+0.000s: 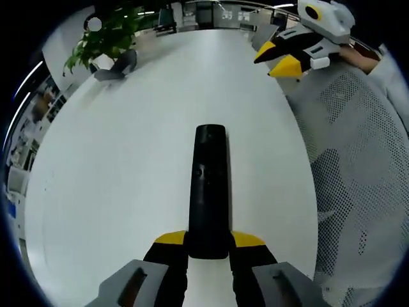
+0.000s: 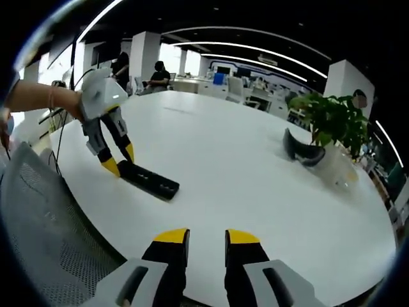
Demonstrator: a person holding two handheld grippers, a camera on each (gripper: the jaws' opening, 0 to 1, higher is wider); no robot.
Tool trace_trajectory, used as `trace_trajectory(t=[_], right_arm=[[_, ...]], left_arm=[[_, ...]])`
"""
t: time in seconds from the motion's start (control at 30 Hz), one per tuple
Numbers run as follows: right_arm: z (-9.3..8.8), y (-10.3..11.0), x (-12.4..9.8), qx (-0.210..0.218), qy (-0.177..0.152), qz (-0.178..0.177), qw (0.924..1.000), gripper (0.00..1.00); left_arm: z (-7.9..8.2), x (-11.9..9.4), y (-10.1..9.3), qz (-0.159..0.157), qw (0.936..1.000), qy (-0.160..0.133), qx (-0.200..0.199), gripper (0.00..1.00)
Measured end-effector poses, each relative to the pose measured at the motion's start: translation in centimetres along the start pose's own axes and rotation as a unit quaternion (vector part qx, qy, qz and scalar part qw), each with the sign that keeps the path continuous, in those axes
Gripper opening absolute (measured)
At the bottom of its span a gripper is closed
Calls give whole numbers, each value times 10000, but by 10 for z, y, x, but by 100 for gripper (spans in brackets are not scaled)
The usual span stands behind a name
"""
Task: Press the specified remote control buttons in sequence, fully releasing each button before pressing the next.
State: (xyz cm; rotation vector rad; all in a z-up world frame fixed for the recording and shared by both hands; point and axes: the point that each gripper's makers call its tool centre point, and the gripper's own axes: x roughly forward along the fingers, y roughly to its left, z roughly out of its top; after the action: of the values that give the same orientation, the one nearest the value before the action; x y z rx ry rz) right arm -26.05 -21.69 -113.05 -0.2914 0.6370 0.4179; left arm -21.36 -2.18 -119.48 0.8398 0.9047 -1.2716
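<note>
L gripper point(image 1: 208, 246) clamps remote point(image 1: 209, 192) near end, holding it flat; R gripper point(image 2: 206, 240), narrow, empty, should descend square onto one btn.

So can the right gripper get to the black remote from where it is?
Probably yes. The right gripper hangs open over bare white table, with nothing lying between it and the remote. The left gripper holds only the remote's near end, so the rest is free.

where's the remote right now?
The remote lies on the white table, its near end clamped between the left tool's jaws. In the right gripper view it sits at left, near the table's edge.
</note>
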Motion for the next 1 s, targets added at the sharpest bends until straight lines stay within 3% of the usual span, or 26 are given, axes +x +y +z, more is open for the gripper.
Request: trace_trajectory(t=[0.5,0.63,0.9,1.0], right_arm=[[-8,2,2,-105,234,51,9997,17],[-8,4,2,-125,269,90,9995,17],[-10,5,3,-141,304,131,9994,16],[-4,13,4,249,100,393,9989,17]], left_arm=[[0,-1,-28,79,9997,-193,-94,25],[0,-2,-43,34,9993,-360,-30,25],[1,-1,-52,38,9993,-362,-100,25],[2,-1,-54,22,9994,-342,-82,25]])
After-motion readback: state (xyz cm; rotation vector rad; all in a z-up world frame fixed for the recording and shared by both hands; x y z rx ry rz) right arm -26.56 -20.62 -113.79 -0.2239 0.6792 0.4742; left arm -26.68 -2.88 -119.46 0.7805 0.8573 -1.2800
